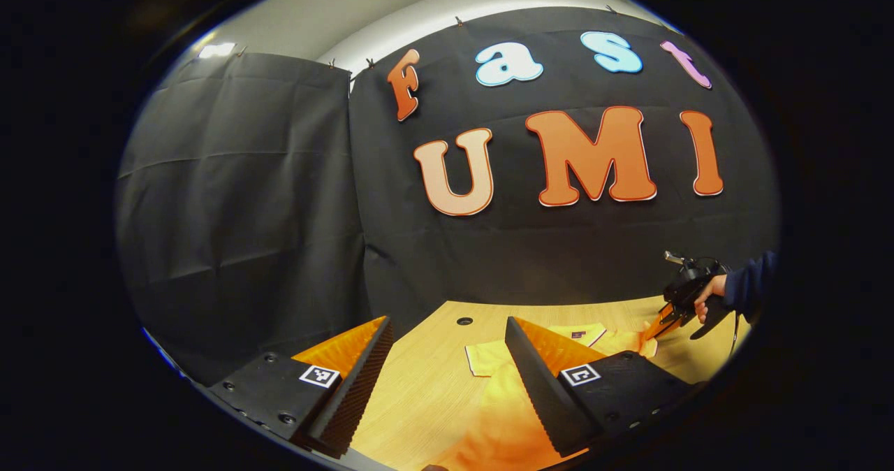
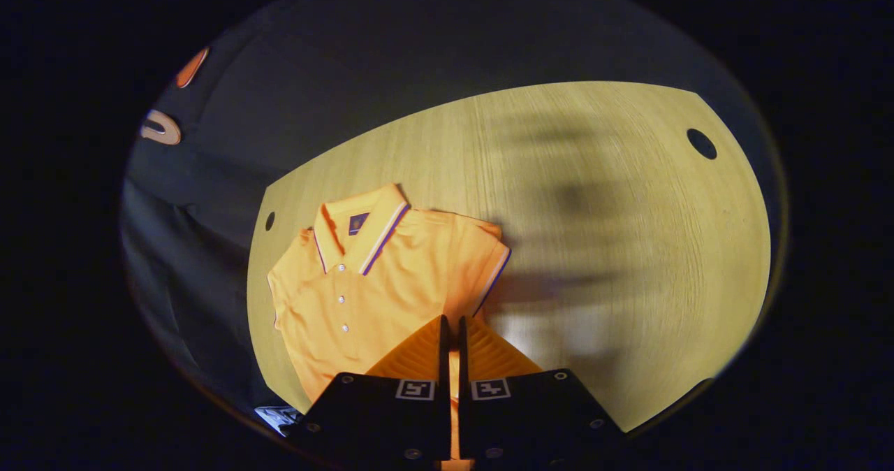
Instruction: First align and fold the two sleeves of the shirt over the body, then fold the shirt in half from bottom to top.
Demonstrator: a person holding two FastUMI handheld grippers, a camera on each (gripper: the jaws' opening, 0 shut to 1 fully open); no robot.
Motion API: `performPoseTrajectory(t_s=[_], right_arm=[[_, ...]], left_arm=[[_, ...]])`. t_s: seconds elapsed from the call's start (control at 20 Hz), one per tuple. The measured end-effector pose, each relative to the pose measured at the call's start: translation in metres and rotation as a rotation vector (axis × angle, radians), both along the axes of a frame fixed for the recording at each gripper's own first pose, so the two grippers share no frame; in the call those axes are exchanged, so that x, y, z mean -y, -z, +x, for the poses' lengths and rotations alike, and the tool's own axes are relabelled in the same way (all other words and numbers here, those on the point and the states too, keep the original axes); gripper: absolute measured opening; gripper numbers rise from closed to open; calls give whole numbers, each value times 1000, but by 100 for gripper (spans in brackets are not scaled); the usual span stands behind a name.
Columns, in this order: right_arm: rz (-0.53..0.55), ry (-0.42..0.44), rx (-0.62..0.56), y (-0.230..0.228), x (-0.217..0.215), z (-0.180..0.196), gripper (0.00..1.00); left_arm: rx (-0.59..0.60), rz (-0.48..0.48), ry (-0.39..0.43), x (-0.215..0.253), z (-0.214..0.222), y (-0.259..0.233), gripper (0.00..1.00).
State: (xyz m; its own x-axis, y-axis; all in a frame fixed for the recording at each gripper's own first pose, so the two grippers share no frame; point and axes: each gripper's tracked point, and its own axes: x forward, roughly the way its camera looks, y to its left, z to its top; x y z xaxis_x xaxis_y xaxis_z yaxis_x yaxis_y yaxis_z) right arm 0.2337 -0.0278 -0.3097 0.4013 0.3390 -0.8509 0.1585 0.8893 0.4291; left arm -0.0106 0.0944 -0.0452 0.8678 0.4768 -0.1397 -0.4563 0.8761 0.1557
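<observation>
The left gripper (image 1: 447,359) hung released above the shirt (image 2: 377,282), while the right gripper (image 2: 450,331) pinched its fabric.

The right tool (image 2: 450,331), fingers nearly together, pinches the orange shirt (image 2: 363,282) on the table (image 2: 628,212).

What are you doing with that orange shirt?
A person holds a gripper in each hand and is folding the orange polo shirt on the wooden table. The right gripper is nearly closed over the shirt; whether it pinches cloth is unclear. The left gripper is wide open above the shirt's edge. One sleeve looks folded over the body. The bottom-to-top fold isn't done.
</observation>
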Motion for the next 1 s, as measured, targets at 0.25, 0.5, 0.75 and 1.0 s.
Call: performPoseTrajectory(t_s=[0.25, 0.5, 0.75, 1.0], right_arm=[[59, -38, 32, -16, -36, 7, 8], [9, -28, 73, -25, -36, 6, 24], [-31, 50, 149, -51, -28, -7, 70], [-72, 106, 244, -78, -31, -28, 90]], left_arm=[[-3, -24, 8, 0, 1, 7, 99], [-65, -127, 38, -34, 36, 44, 99], [-186, -245, 120, -69, 89, 98, 99], [-324, -441, 160, -100, 145, 153, 100]])
